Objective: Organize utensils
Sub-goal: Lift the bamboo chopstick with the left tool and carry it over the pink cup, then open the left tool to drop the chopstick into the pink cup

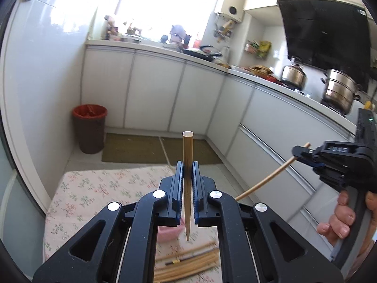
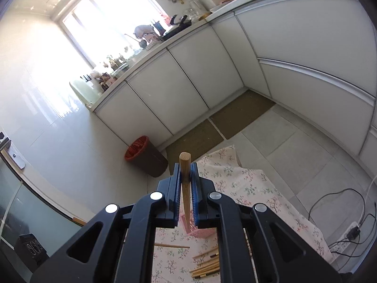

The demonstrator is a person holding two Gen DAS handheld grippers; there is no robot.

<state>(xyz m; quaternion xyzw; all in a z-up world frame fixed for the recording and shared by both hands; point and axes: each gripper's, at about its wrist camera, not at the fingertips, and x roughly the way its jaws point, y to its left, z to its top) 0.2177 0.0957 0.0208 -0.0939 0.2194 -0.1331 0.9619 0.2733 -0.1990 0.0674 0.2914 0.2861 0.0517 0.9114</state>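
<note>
A: What do the left fingers point(image 1: 187, 172) hold?
B: One wooden chopstick point(image 1: 187, 165), clamped between them; its blunt end stands above their tips, its point hangs below.
A: And the right fingers point(image 2: 185, 173)?
B: Pinched on another chopstick point(image 2: 185, 176) the same way.
A: The rest?
B: A loose pile of chopsticks point(image 1: 188, 261) lies beneath the fingers on the flowered cloth point(image 1: 99, 188) over the surface, a pink basket point(image 2: 200, 232) just beyond it.
</note>
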